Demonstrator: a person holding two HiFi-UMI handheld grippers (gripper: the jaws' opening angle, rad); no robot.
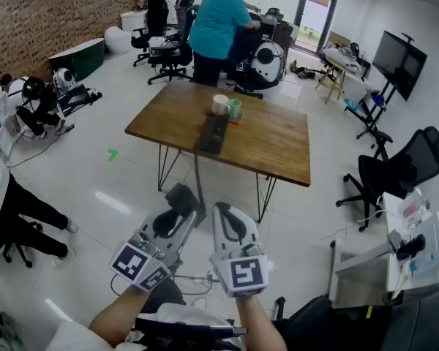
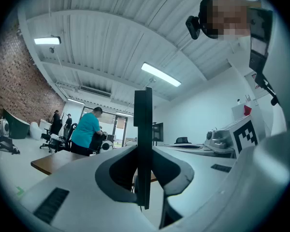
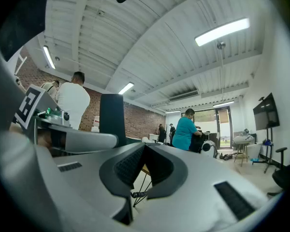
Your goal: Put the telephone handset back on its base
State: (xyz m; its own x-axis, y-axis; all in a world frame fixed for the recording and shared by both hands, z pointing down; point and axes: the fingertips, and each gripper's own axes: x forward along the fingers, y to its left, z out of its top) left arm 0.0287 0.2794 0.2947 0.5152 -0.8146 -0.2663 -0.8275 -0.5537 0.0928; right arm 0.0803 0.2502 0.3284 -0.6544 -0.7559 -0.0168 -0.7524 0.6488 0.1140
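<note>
You are holding both grippers out in front of you, side by side and well short of a wooden table [image 1: 278, 152] that stands across the white floor. Your left gripper [image 1: 179, 212] is clenched on the telephone handset [image 1: 183, 194], a thin dark slab that stands upright, edge-on, between its jaws in the left gripper view and rises above them. Your right gripper [image 1: 227, 214] sits just beside it, its jaws pressed together with nothing between them. The telephone base [image 1: 214, 132], long and black, lies near the middle of the table, well apart from the handset. Just behind the base stand a white mug [image 1: 219, 104] and a green cup [image 1: 235, 109], close together. Beyond the table a person in a teal top [image 1: 216, 28] stands with their back to you.
</note>
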